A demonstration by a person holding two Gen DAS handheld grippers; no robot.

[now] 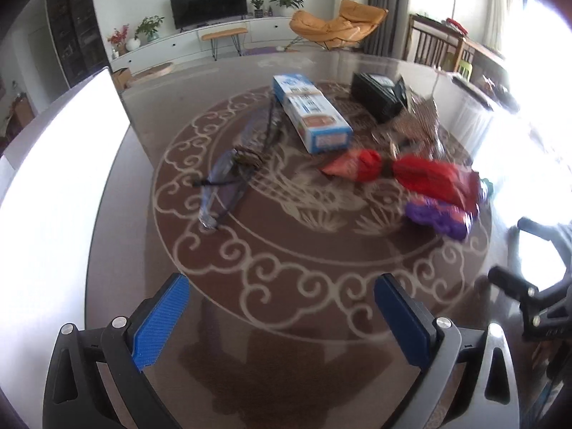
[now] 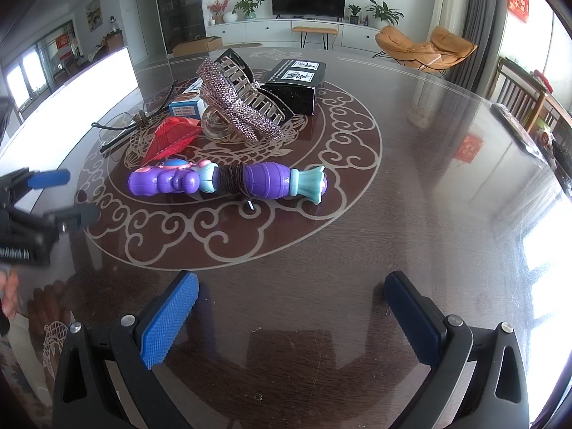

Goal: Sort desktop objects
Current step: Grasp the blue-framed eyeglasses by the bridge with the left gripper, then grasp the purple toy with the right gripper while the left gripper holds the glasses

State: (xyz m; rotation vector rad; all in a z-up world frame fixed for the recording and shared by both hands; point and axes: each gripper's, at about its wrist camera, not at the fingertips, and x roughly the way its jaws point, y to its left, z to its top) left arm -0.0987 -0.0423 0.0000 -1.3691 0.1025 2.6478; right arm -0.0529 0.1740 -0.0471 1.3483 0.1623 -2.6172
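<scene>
Both grippers over the near edge of the table (image 2: 411, 186), nothing held, clutter grouped at the medallion.

My left gripper (image 1: 282, 316) has its jaws spread wide with only tabletop between them; my right gripper (image 2: 291, 316) is the same, released and empty, and I see the left one again at the left border of the right view. The purple toy (image 2: 228, 182) lies flat nearest me, a dark hair tie (image 2: 234, 178) wound round its middle. Behind it a red wrapper (image 2: 171, 137), then a glittery hair clip (image 2: 236, 107) resting against a black box (image 2: 296, 89). The blue box (image 1: 309, 112) lies lengthwise left of the black one, glasses (image 1: 228, 178) just beside it. A white board (image 1: 53, 193) runs along the table's left side. The left view is blurred on the toy side.
</scene>
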